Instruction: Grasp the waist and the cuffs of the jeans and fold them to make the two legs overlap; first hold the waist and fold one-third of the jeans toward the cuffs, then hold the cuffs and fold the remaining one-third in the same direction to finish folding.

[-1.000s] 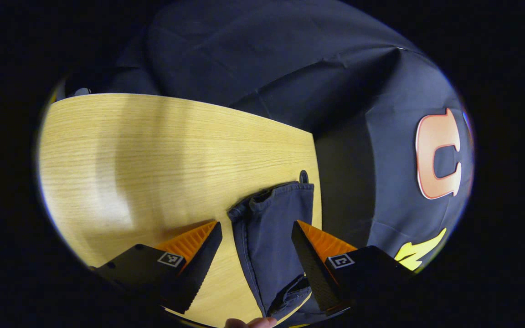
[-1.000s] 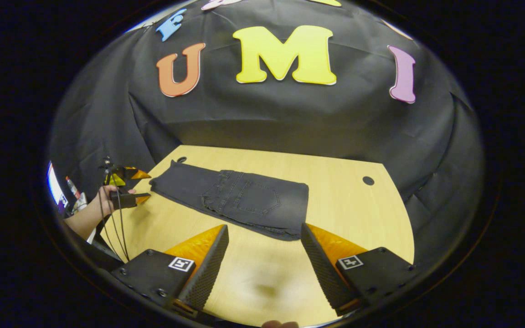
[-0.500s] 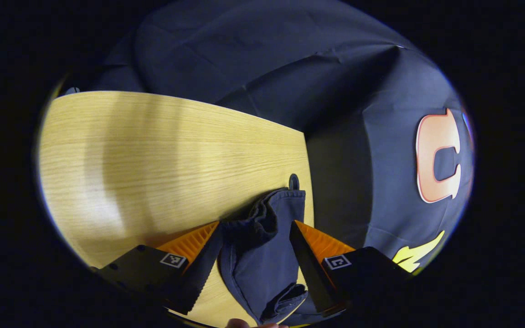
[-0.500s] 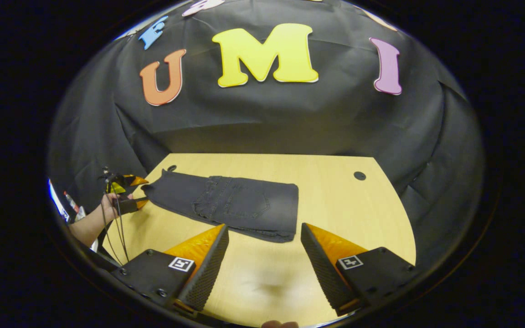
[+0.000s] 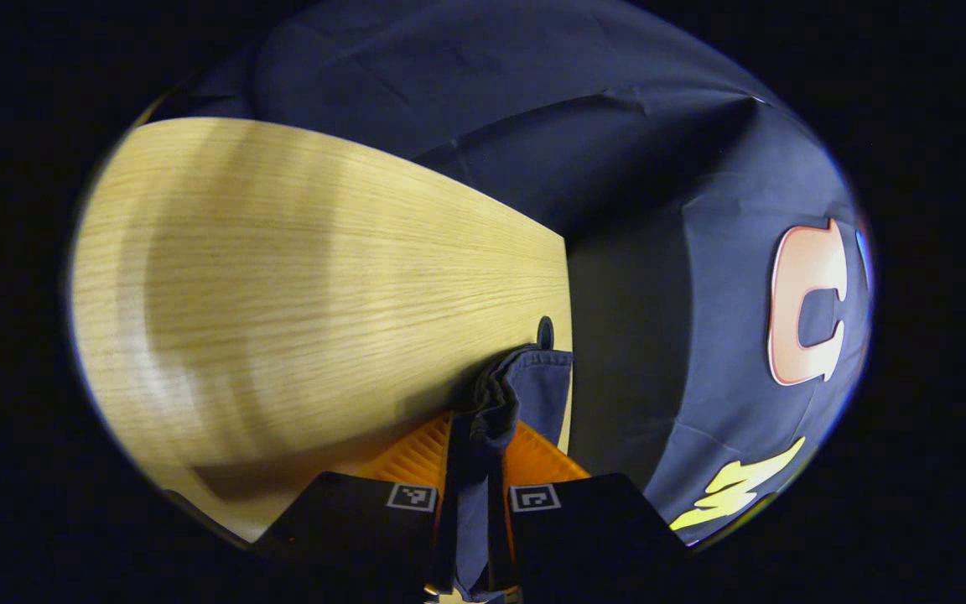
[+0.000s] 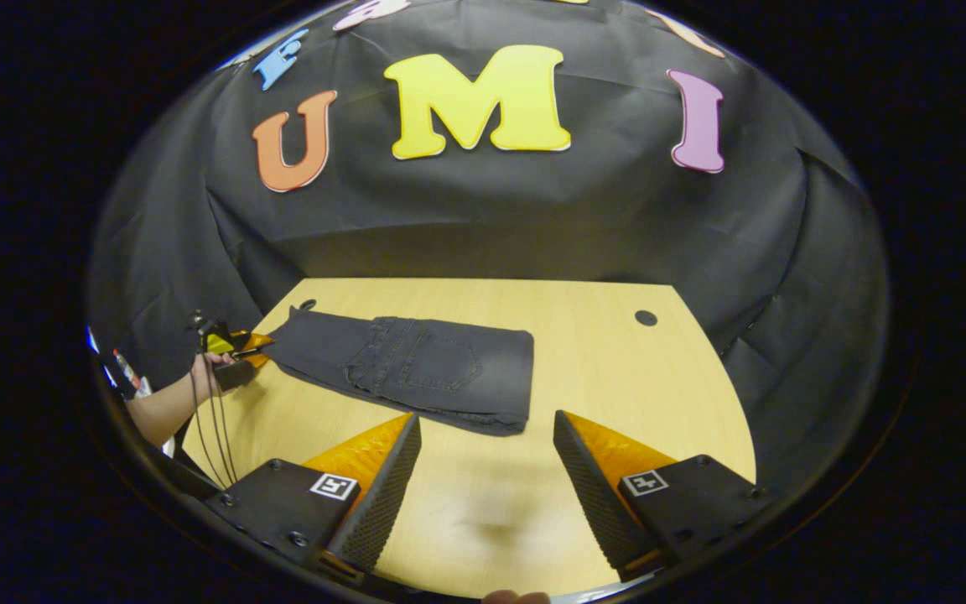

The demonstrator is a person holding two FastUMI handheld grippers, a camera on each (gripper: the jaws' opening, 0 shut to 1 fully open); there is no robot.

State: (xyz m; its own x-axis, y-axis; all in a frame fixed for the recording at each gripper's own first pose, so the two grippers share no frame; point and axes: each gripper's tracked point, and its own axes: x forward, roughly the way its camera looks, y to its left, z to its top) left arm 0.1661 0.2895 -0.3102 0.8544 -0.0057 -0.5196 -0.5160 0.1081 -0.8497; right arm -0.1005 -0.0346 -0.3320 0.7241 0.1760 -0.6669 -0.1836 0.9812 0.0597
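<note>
The dark jeans (image 6: 416,369) lie folded on the wooden table (image 6: 617,394), a back pocket facing up and the folded edge toward the right gripper view's middle. In the left gripper view my left gripper (image 5: 476,470) is shut on the cuffs (image 5: 525,382), which bunch up between its orange fingers (image 5: 416,457) near the table's corner. The same gripper (image 6: 240,356) shows far left in the right gripper view, held by a hand at the cuff end. My right gripper (image 6: 487,470) hangs open above bare table, short of the jeans, with nothing between its fingers.
A round cable hole (image 6: 646,318) sits in the table at the far right, another (image 5: 545,329) just beyond the cuffs. Black cloth hangs behind and beside the table. The table edge (image 5: 568,352) runs close to the cuffs. A person's forearm (image 6: 160,411) enters at left.
My left gripper closed from open onto the cuffs, bunching the fabric. The right gripper stayed open and drew back slightly from the jeans.
</note>
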